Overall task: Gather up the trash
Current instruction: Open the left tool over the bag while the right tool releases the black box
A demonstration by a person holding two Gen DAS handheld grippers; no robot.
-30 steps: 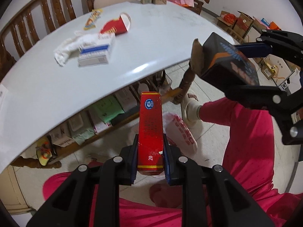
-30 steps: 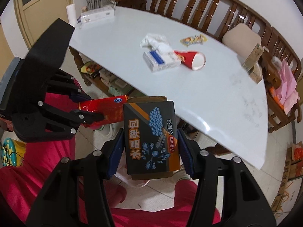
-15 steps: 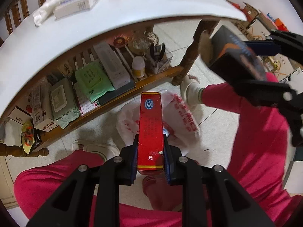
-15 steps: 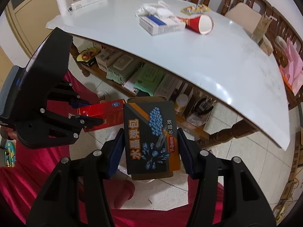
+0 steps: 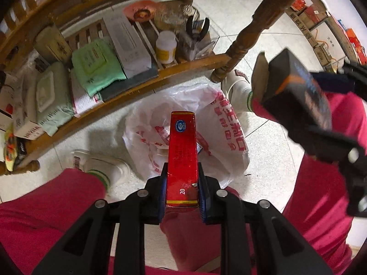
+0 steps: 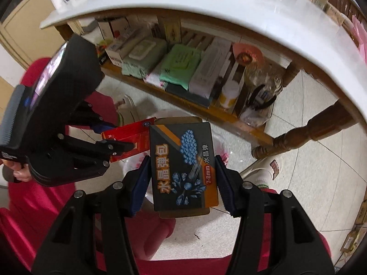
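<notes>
Black hand-held gripper (image 5: pixel 182 194), blue pads (image 5: pixel 162 197), silver screws.

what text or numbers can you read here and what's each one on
"水晶弹包", "7-8mm" and "水晶弹": on the black box in the right gripper.
"20": near the bottom of the red box in the left gripper.
Red characters on the white plastic bag: crumpled, not legible.
Round blue logo on the red box, shelf packages and floor cartons: too small or blurred.

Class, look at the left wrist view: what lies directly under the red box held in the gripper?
Under the red box, which the left gripper clamps, lies a white plastic bag with red print, open on the floor. What the bag holds cannot be seen: the box covers its mouth.
</notes>
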